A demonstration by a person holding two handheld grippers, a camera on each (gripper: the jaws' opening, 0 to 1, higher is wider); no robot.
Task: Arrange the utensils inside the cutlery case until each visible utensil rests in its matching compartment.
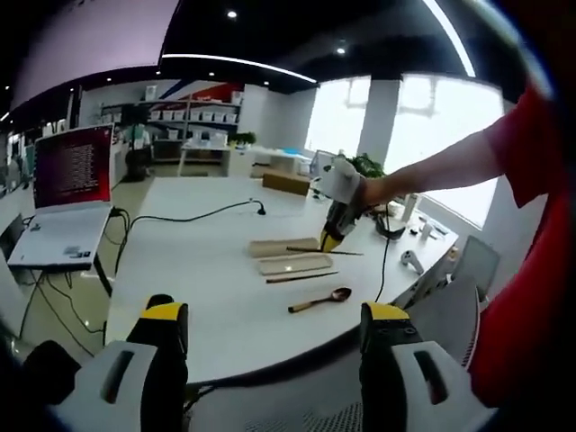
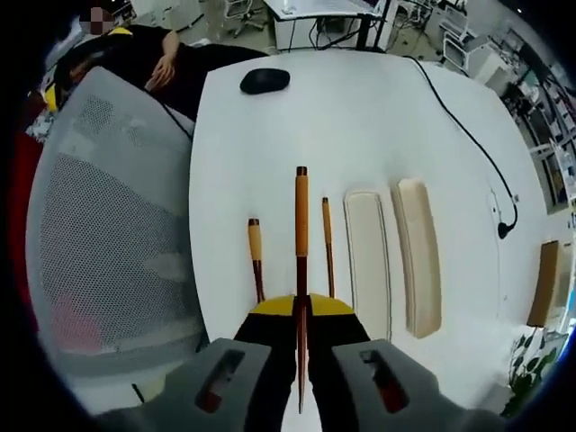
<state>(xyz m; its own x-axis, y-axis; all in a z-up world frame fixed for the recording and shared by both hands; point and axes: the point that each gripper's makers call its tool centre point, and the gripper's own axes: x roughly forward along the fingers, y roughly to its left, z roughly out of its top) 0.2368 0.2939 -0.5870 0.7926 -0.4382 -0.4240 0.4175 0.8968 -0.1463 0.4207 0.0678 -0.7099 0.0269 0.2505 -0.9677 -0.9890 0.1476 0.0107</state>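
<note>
- Near the surface's front edge, the right gripper has its jaws clamped on one chopstick, lifted above the white top.
- Just beside it lie a spoon and a second chopstick; the open cutlery case and its lid sit alongside, bare top beyond.
- Left gripper hangs off the edge, jaws wide apart, nothing between them.
- Laptop far left, mesh chair close by; the spoon's bowl is cut off in the right gripper view.
</note>
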